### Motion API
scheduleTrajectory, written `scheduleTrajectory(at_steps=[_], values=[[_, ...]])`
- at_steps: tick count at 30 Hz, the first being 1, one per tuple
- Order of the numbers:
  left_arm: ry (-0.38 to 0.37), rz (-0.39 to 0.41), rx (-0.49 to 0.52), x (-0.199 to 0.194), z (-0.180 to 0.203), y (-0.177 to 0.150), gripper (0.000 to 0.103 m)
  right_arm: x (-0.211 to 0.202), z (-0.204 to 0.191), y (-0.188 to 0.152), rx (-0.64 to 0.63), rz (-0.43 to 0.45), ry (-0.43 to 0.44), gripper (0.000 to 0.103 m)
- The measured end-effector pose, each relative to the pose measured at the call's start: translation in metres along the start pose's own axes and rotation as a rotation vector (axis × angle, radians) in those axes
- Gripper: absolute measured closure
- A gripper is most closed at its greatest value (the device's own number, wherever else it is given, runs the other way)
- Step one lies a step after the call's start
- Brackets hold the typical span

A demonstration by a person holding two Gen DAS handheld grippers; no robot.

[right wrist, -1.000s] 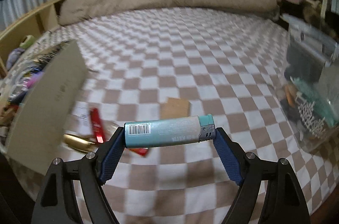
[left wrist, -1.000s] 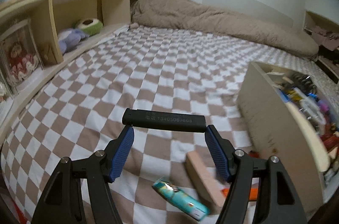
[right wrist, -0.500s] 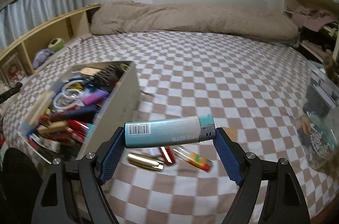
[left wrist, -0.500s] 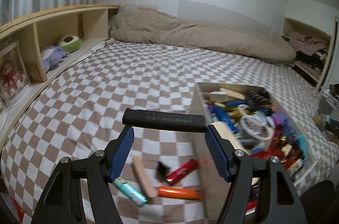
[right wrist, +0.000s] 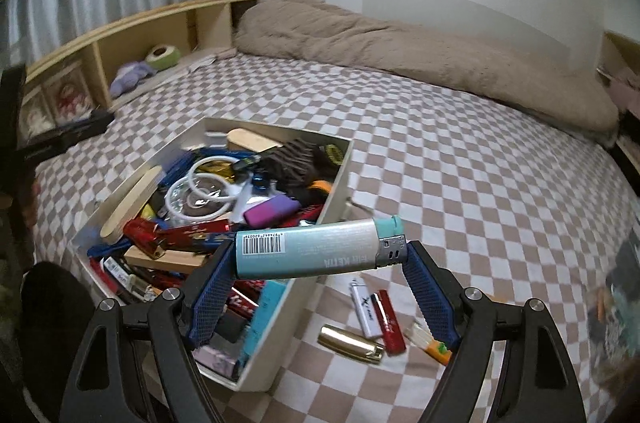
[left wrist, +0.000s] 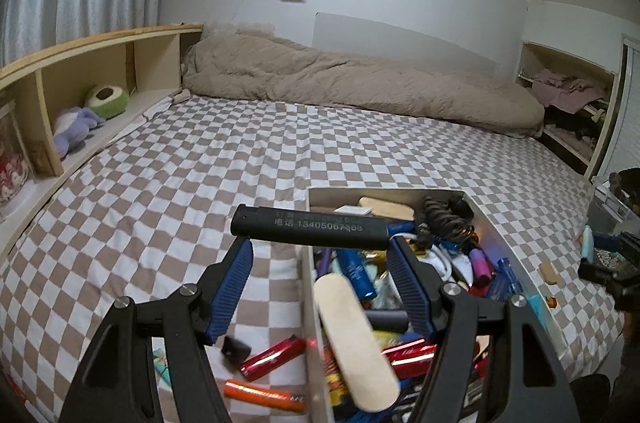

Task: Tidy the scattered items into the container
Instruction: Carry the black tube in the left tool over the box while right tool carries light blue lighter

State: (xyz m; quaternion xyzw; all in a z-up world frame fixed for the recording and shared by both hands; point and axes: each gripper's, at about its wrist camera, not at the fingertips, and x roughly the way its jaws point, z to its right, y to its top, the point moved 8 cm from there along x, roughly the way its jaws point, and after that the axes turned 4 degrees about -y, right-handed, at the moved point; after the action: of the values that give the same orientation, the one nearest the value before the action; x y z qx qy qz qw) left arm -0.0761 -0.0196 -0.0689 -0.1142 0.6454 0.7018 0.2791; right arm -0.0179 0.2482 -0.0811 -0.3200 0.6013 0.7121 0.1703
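Right wrist: box (right wrist: 340,179) crammed w/ lighters (right wrist: 192,233).

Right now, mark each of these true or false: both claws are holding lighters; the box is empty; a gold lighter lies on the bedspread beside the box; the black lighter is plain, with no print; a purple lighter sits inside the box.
1. Both claws hold lighters. True: the left claw grips a black lighter, and the right claw grips a teal lighter.
2. The box is empty. False: it is heaped with lighters and other small items.
3. A gold lighter lies on the bedspread beside the box. True.
4. The black lighter is plain. False: it carries printed characters and digits.
5. A purple lighter sits inside the box. True.
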Motion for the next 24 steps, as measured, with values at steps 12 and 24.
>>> scheduleTrajectory(at_steps=[12, 24], values=[[-0.072, -0.008, -0.007, 0.031, 0.035, 0.017, 0.034, 0.050, -0.045, 0.017, -0.062, -0.092, 0.083, 0.020], [-0.070, -0.037, -0.041, 0.045, 0.011, 0.003, 0.033, 0.092, -0.081, 0.026, -0.114, -0.141, 0.145, 0.020]])
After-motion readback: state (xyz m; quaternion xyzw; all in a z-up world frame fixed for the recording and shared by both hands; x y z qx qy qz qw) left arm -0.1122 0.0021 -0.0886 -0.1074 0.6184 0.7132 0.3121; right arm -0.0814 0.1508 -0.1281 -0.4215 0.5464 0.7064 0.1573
